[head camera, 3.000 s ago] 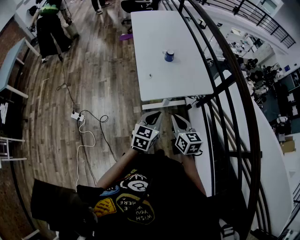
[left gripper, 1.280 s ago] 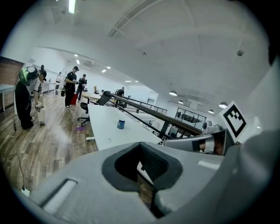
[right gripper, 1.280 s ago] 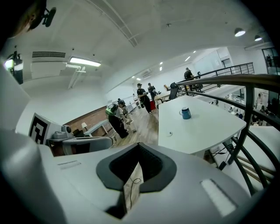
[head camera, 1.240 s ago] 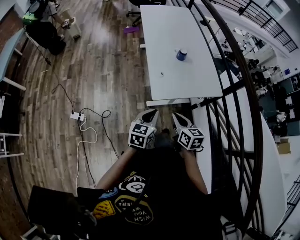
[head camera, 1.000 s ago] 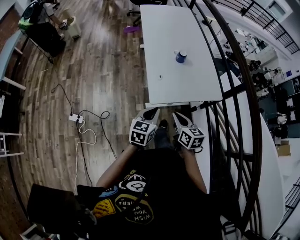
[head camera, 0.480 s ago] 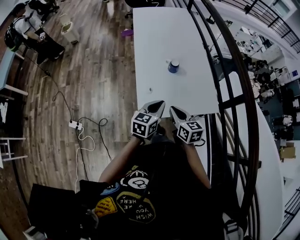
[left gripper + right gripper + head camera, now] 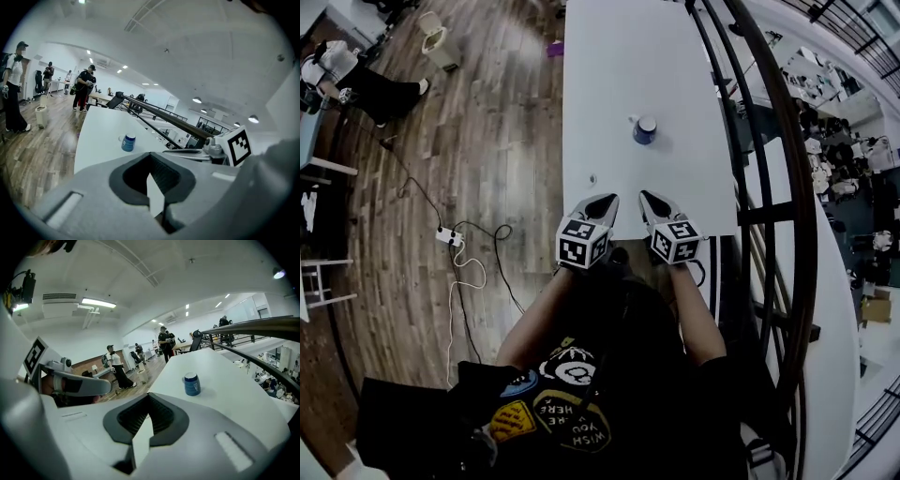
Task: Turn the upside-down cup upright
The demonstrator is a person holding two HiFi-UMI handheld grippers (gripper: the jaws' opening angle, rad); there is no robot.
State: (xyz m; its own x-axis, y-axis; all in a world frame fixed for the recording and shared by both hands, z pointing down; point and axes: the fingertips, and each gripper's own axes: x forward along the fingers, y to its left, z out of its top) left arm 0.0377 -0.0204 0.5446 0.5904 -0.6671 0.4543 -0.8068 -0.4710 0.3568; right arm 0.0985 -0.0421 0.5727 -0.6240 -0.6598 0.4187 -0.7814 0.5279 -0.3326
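Note:
A blue cup stands upside down on the long white table, right of its middle; it also shows in the left gripper view and the right gripper view. My left gripper and right gripper hover side by side over the table's near edge, well short of the cup. Both point toward it. Both are shut with nothing between their jaws, as the left gripper and the right gripper show in their own views.
A dark metal railing runs along the table's right side. A small speck lies on the table near the left gripper. A power strip with cables lies on the wooden floor at left. People stand far off.
The person has walked up to the table. Both grippers have moved forward from over the floor to over the table's near edge, and the cup is nearer. Jaws stayed shut.

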